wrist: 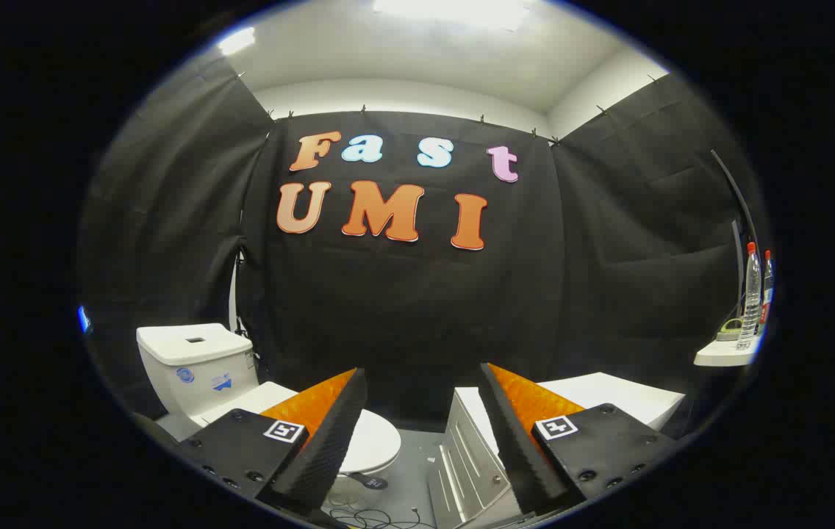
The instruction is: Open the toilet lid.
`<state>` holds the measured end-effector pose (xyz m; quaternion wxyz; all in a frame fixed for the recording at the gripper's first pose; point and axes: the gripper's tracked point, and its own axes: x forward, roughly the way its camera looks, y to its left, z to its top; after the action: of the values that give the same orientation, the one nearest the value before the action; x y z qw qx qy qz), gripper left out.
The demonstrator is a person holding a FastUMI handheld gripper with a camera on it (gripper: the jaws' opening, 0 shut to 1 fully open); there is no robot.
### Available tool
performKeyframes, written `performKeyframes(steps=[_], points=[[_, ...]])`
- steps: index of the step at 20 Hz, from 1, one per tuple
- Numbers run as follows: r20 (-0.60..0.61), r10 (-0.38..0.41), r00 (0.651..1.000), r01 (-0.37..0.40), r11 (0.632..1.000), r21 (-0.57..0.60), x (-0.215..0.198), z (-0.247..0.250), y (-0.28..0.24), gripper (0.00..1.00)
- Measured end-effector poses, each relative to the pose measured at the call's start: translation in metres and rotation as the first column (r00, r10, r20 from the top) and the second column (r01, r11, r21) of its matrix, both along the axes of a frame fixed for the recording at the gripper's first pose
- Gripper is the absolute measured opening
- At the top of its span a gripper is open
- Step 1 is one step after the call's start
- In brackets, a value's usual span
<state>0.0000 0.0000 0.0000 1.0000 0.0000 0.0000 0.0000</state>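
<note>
Hand-held gripper hangs open and empty, well short of the toilet; its lid lies shut beyond the left finger. Approach step: next, lower toward the lid's front edge.

A white cabinet with a ribbed metal side stands at five o'clock, cables lie on the floor at six, and two clear bottles stand on a white shelf at three.

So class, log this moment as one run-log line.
gripper open, holding nothing | toilet lid down, beyond left finger | cabinet beyond right finger
</note>
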Motion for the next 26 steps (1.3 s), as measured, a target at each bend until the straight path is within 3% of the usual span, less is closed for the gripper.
performKeyframes(steps=[26], points=[[-0.045,0.01,0.999,-0.009,1.0,0.01,0.0,-0.007,0.004,0.98]])
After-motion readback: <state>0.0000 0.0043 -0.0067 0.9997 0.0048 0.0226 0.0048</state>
